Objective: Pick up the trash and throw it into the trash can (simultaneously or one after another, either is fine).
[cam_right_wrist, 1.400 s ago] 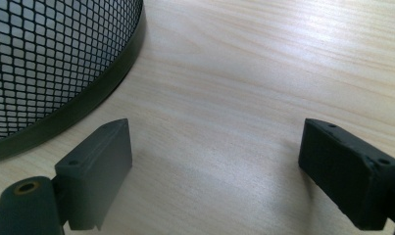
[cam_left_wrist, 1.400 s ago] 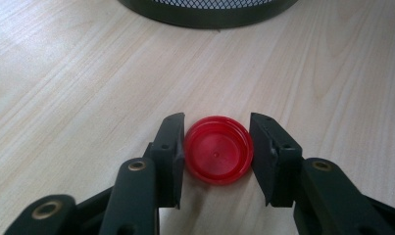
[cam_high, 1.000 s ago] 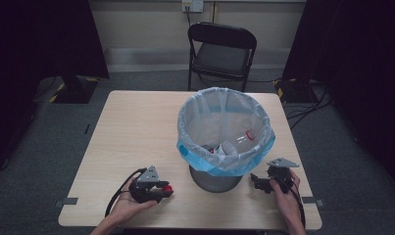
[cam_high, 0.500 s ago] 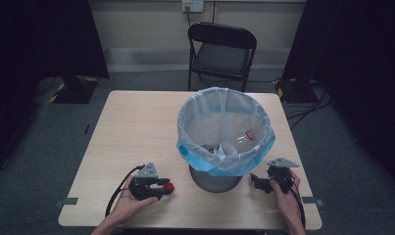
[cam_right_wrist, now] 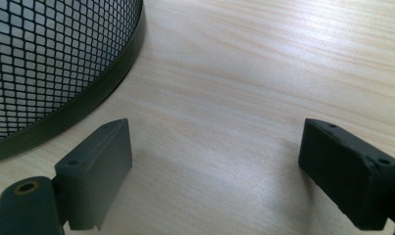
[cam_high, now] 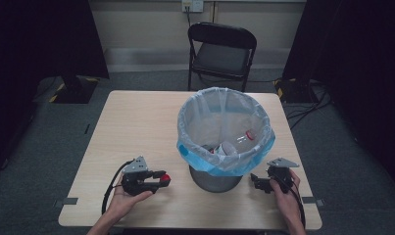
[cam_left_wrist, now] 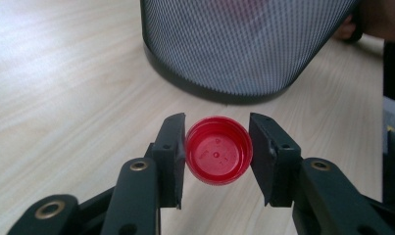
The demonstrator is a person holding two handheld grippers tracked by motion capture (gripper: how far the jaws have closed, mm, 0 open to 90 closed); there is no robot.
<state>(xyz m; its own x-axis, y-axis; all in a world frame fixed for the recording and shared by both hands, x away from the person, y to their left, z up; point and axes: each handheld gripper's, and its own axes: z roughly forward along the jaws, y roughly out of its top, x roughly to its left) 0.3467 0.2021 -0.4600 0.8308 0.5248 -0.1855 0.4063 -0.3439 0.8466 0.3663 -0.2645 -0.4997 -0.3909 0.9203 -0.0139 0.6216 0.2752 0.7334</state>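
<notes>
Holding a red bottle cap (cam_left_wrist: 218, 155) between its two black jaws, the left gripper (cam_high: 158, 182) sits near the left front of the table (cam_high: 131, 122); the jaws press on the cap from both sides, so it is clamped tight; in the left gripper view the cap shows its open inside, round and red, with the wood of the table behind it; the cap looks lifted a little off the table, though how high is hard to tell.

Just past the cap, to the right, stands a bin (cam_high: 219, 178) made of dark wire mesh; it stands near the middle of the table, a bit to the right; a pale blue bag (cam_high: 205, 159) lines it and folds over the rim; inside the bin lie some clear plastic bottles (cam_high: 234, 144), and one has a red top.

On the right side of the bin, near the front edge of the table, the right gripper (cam_high: 258, 182) rests in the person's right hand (cam_high: 285, 196); its jaws stand wide apart with nothing between them, just bare wood; the dark base ring of the bin curves close by at the left of the right gripper view.

Far behind the table stands a black folding chair (cam_high: 222, 51), by the pale wall.
</notes>
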